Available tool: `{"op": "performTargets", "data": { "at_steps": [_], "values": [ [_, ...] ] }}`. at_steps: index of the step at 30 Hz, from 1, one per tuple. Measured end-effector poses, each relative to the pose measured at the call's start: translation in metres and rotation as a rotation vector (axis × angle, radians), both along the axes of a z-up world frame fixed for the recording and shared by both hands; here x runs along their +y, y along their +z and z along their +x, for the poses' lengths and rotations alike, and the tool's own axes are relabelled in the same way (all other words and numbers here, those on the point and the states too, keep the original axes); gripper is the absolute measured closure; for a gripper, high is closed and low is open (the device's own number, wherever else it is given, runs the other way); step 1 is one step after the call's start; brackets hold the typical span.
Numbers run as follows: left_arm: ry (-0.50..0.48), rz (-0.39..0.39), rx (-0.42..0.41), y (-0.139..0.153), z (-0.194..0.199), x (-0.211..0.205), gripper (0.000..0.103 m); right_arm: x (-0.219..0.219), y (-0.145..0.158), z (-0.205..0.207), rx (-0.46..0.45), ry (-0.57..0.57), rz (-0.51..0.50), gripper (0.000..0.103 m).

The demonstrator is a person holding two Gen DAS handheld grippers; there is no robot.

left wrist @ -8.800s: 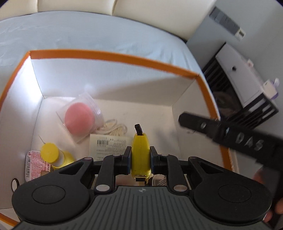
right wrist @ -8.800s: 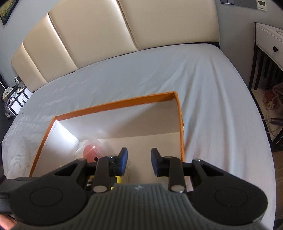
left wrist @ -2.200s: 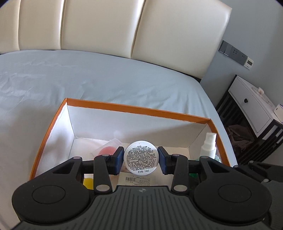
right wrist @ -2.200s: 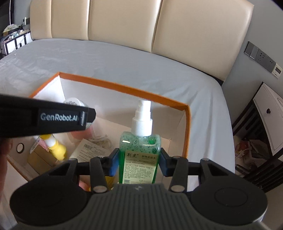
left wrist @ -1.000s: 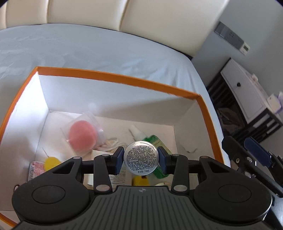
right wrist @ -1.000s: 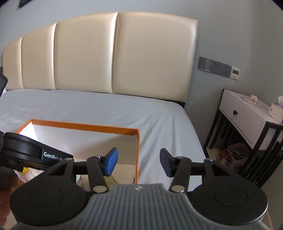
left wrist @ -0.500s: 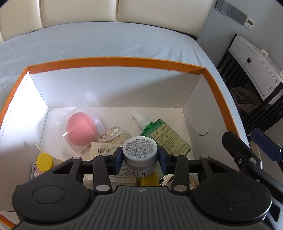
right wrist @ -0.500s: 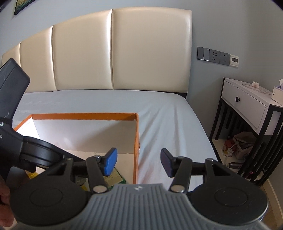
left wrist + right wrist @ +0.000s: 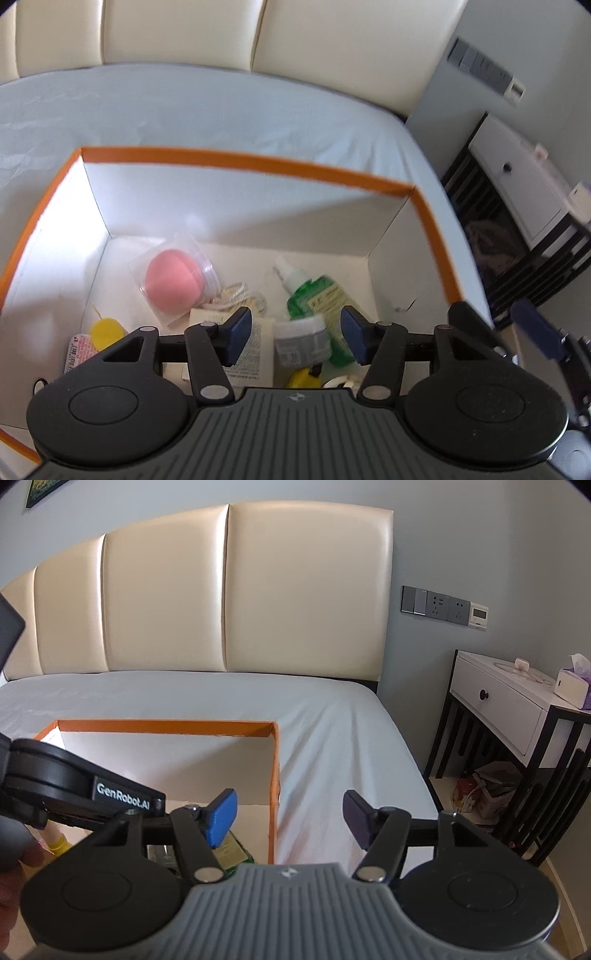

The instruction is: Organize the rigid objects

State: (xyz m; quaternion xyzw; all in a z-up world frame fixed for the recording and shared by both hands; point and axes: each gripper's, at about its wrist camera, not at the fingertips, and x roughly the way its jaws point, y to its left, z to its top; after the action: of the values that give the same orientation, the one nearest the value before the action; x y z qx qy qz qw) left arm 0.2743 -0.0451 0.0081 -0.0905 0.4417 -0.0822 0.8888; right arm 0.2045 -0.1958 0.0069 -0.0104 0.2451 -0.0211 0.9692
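An orange-rimmed white box [image 9: 236, 162] sits on the bed. Inside lie a small white jar [image 9: 303, 341], a green spray bottle [image 9: 317, 299], a pink sponge in a clear case [image 9: 173, 284], a yellow-capped bottle [image 9: 105, 332] and a yellow item [image 9: 304, 378]. My left gripper [image 9: 295, 334] is open above the box, the jar lying loose below between its fingers. My right gripper [image 9: 290, 818] is open and empty over the box's right wall [image 9: 275, 771], with the left gripper body to its left.
A printed paper leaflet [image 9: 255, 354] and a string [image 9: 240, 295] lie on the box floor. The grey bedsheet [image 9: 332, 731] surrounds the box. A cream headboard [image 9: 221, 598] stands behind. A white nightstand [image 9: 517, 709] stands at the right.
My left gripper has opened and let go of the white jar, which now lies in the box by the green bottle. My right gripper stays open and empty.
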Motion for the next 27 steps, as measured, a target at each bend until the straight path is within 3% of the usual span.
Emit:
{"op": "performTargets", "data": {
  "at_steps": [4,9,18,23,27],
  "values": [
    [0.036,-0.039,-0.113,0.020,-0.017,0.007,0.034,-0.001,0.007,-0.008,-0.019,0.003,0.003,0.033],
    [0.085,-0.018,-0.254,0.044,-0.046,0.012,0.034,-0.002,0.020,-0.027,-0.049,0.022,0.025,0.027],
    [0.149,0.149,-0.538,0.081,-0.123,0.008,0.033,-0.008,0.052,-0.068,-0.126,0.099,0.105,0.023],
    [0.166,0.182,-0.527,0.082,-0.154,0.015,0.013,-0.010,0.048,-0.094,-0.126,0.172,0.144,0.015],
    [0.200,0.244,-0.491,0.070,-0.173,0.018,0.011,-0.009,0.033,-0.115,-0.107,0.205,0.165,0.009]
  ]
}}
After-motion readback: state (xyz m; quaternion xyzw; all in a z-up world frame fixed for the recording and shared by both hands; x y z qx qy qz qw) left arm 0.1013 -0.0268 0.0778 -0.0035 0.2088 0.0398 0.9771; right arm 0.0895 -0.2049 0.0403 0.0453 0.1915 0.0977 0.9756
